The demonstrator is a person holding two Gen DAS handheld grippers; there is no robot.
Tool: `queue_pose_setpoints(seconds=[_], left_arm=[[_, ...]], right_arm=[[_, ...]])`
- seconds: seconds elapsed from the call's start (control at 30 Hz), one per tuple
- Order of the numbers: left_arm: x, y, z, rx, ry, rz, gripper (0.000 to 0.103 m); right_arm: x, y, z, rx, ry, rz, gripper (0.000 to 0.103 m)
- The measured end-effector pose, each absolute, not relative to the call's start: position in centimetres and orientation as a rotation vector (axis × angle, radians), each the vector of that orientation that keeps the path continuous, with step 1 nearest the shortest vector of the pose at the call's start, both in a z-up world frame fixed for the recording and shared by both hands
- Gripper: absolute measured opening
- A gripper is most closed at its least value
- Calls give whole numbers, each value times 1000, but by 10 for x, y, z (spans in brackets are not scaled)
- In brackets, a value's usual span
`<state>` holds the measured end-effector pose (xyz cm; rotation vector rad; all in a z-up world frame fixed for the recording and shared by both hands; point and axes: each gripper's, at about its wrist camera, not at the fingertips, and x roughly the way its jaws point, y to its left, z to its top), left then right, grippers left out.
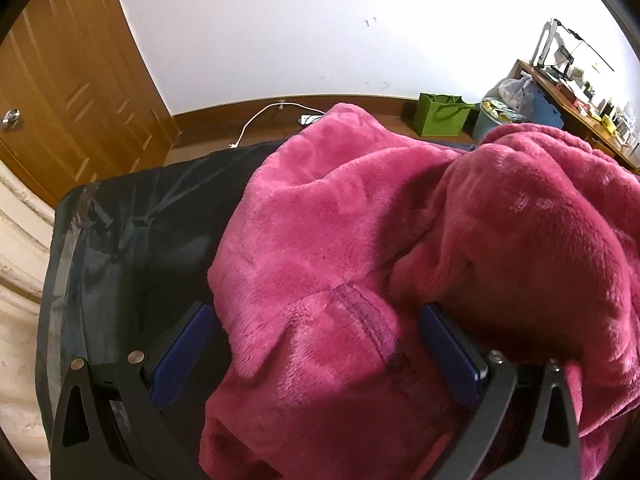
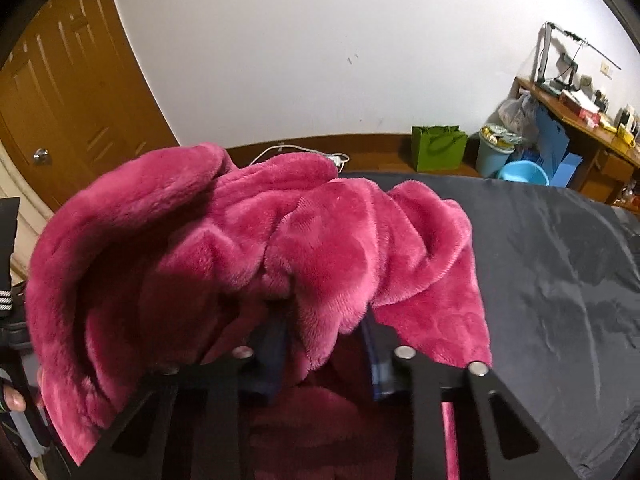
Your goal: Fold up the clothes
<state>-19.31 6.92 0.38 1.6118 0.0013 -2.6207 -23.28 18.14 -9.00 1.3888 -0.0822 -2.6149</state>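
— Fleece [image 1: 320, 240] lay bunched on the dark table [image 1: 132, 232], partly lifted?
— Yes. Right tongs [image 2: 324, 344] were clamped on a fold, likely for raising it; left tongs [image 1: 316, 344] stood apart, straddling the near edge.

Dark-covered counter with a pink fleece garment

The counter [image 2: 560, 280], under wrinkled black sheeting, carries one crumpled pink fleece garment [image 1: 320, 240]; seen from the right wrist, bare sheeting lies right of the garment.
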Motion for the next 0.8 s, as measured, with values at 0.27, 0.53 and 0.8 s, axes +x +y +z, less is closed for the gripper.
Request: queue_pose_setpoints(seconds=[0.27,0.53,0.8], left_arm=[[-190,72,17,1595,14,-2642,103],[-182,79,30,1541,-61,-2673,103],[-178,73,35,1508,-75,-2667,103]], right_arm=[[-215,183,-68,1311,-180,-2618,14],[-213,187,-53,1276,-357,-2577,17],[-216,190,-39,1195,-543,-2500,80]])
